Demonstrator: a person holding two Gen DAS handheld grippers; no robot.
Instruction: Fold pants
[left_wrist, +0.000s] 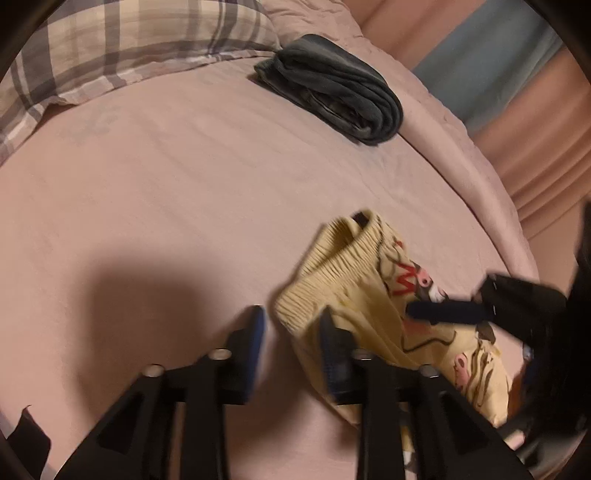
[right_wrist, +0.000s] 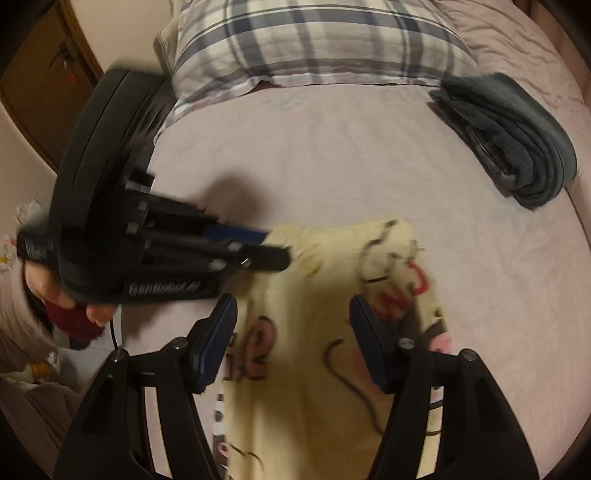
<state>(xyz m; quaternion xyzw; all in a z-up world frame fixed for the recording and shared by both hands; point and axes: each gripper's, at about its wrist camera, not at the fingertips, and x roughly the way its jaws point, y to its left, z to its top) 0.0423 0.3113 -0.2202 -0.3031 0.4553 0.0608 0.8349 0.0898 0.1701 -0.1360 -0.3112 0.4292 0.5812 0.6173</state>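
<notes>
Pants: yellow printed pants (right_wrist: 332, 332) bunched on the pink bed (left_wrist: 166, 206), near its right edge; ribbed waistband (left_wrist: 332, 273) up.
Left gripper (left_wrist: 291, 332): fingers apart, holding nothing, at the waistband.
Right gripper (right_wrist: 291, 325): wide open over the pants, empty.
Other: folded grey garment (left_wrist: 332, 88) beside plaid pillow (right_wrist: 314, 40), at the head end.

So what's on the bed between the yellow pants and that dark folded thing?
Nothing but bare pink sheet. Both wrist views show an open stretch of it from the yellow pants to the dark folded garment near the bed's edge.
</notes>
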